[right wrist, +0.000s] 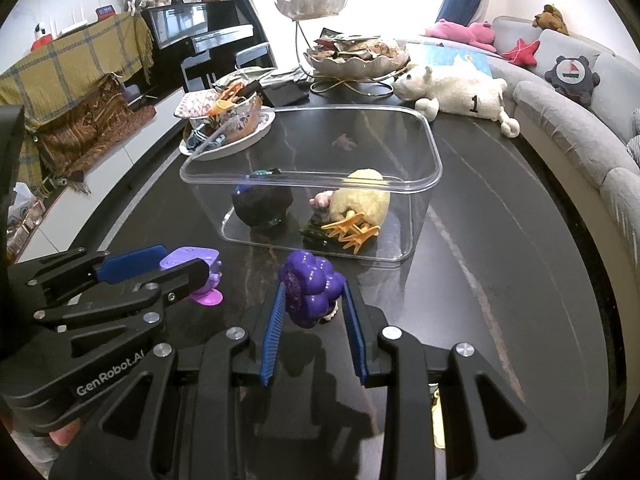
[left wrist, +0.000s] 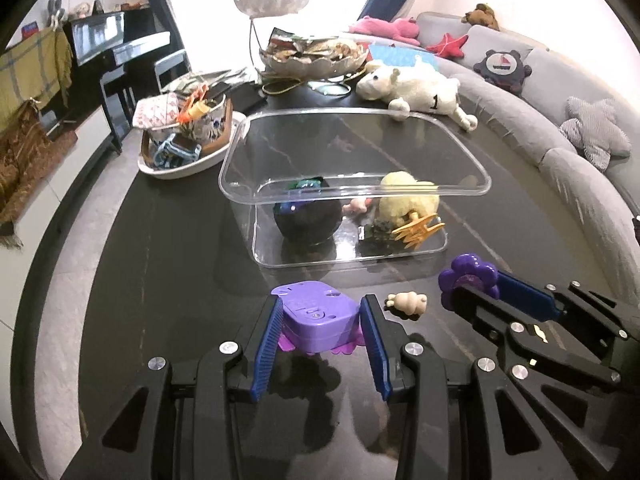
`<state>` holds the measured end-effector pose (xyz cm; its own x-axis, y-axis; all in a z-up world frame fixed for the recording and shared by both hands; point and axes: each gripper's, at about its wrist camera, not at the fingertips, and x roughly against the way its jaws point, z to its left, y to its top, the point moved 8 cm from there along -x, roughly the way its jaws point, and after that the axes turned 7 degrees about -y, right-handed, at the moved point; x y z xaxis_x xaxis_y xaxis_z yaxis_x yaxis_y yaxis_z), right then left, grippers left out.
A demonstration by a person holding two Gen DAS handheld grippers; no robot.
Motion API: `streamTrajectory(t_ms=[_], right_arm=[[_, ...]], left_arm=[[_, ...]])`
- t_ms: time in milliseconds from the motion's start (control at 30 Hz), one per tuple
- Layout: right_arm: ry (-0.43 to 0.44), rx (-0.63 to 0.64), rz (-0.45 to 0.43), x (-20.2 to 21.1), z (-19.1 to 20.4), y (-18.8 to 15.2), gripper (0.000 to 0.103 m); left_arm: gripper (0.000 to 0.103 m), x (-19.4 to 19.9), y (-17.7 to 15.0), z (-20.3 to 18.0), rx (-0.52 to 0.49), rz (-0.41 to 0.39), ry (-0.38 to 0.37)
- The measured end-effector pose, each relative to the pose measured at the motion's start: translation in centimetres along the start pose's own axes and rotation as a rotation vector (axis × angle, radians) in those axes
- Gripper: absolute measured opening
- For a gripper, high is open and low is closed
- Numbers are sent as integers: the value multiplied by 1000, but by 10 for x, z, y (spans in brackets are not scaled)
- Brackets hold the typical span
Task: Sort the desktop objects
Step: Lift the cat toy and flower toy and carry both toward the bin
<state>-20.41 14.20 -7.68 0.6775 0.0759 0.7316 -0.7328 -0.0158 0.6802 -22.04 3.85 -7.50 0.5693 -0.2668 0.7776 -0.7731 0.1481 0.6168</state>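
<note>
Left jaws [left wrist: 322,318] gripping purple box [left wrist: 316,314], right jaws [right wrist: 314,300] gripping purple flower [right wrist: 310,286]

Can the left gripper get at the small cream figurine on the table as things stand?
Probably not yet. The left gripper has its fingers either side of the light purple plastic box toy. The small cream figurine lies uncovered just beyond its right finger, with the right gripper and its dark purple flower-shaped toy close beside.

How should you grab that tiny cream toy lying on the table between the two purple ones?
The small cream toy lies on its side on the dark table, between the left gripper and the right gripper. It is low and lumpy, so coming straight down from above probably works best, with the fingers pinching across its narrow middle rather than its ends. Its exact shape is too small to tell.
</note>
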Motion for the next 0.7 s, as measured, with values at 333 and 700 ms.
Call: streamTrajectory(t_ms=[333, 700], right_arm=[[-3, 0, -42, 20, 2, 9, 27], [-11, 9, -74, 39, 5, 15, 27]], left_arm=[[37, 25, 5, -7, -15, -40, 0], [37, 47, 5, -13, -14, -68, -18]])
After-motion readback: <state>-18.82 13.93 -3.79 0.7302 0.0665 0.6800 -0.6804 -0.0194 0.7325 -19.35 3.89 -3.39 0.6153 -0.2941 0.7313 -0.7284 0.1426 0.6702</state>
